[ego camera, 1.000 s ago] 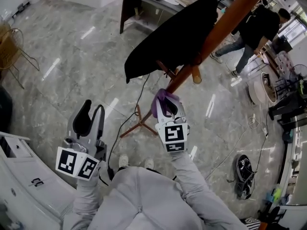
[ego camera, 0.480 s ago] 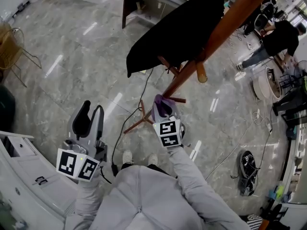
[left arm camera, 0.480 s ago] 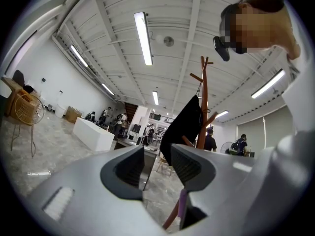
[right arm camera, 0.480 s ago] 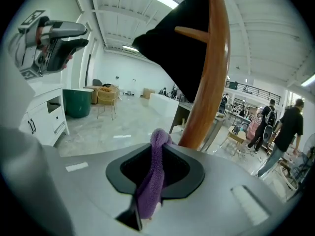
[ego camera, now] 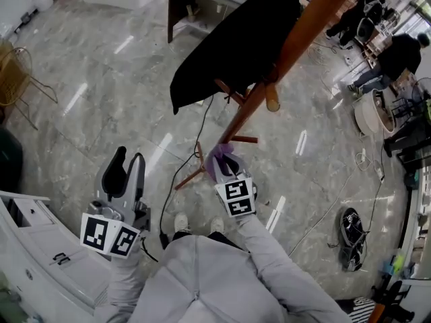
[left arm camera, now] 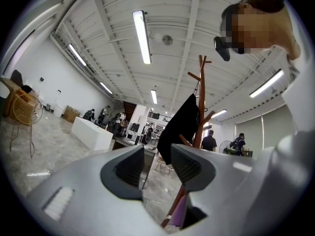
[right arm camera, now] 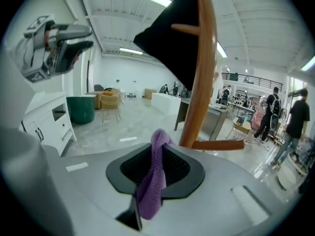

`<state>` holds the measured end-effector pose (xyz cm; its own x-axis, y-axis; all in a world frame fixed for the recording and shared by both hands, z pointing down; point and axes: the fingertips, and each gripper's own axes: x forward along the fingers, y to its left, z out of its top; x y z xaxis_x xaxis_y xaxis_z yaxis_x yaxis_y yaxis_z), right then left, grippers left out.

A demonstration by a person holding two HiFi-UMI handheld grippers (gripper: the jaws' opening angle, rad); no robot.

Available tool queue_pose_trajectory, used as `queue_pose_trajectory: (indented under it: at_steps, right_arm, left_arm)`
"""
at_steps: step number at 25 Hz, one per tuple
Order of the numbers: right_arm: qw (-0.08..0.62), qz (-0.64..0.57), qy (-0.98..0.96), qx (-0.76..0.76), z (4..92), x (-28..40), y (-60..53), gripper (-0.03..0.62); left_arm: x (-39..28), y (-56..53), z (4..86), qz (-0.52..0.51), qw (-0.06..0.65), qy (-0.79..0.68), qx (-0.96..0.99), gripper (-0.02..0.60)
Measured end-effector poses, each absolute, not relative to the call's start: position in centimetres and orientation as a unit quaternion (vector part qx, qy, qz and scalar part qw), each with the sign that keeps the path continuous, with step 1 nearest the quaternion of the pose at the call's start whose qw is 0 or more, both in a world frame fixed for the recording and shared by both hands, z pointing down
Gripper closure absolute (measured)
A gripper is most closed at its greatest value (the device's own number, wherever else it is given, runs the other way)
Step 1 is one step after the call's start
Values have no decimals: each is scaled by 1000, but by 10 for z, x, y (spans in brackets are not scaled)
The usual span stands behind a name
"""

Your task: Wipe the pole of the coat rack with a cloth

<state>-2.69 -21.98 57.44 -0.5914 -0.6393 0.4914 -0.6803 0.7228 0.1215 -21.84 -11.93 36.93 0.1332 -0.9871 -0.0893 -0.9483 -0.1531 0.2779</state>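
The coat rack's brown wooden pole (ego camera: 283,56) slants from the top right down to its legs (ego camera: 196,170); it also rises in the right gripper view as the pole (right arm camera: 201,82). A black garment (ego camera: 232,42) hangs on its pegs. My right gripper (ego camera: 222,161) is shut on a purple cloth (ego camera: 215,159), pressed against the pole's lower part near a cross peg (right arm camera: 219,144). The cloth (right arm camera: 151,181) hangs pinched between the jaws. My left gripper (ego camera: 124,170) is held off to the left, open and empty, its fingers (left arm camera: 192,167) apart, away from the rack.
A white cabinet (ego camera: 27,261) stands at the lower left, a dark desk (ego camera: 202,2) behind the rack. A black cable (ego camera: 185,160) runs over the marble floor. People stand at the upper right (ego camera: 397,52). A wire chair (ego camera: 20,73) is at the left.
My right gripper with the cloth has slid down the pole toward the base. The left gripper stayed put. The people at the right walked farther away.
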Motion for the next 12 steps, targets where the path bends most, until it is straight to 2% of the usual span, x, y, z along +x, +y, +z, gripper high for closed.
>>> queue_pose_trajectory:
  at_steps: [5, 12]
  right_arm:
    - [153, 12, -910, 385, 479, -1, -197, 539]
    - [11, -110, -904, 413, 311, 51, -180, 539]
  left_arm:
    - [-205, -124, 363, -129, 70, -632, 760, 403]
    - [-175, -131, 348, -139, 56, -607, 780, 403]
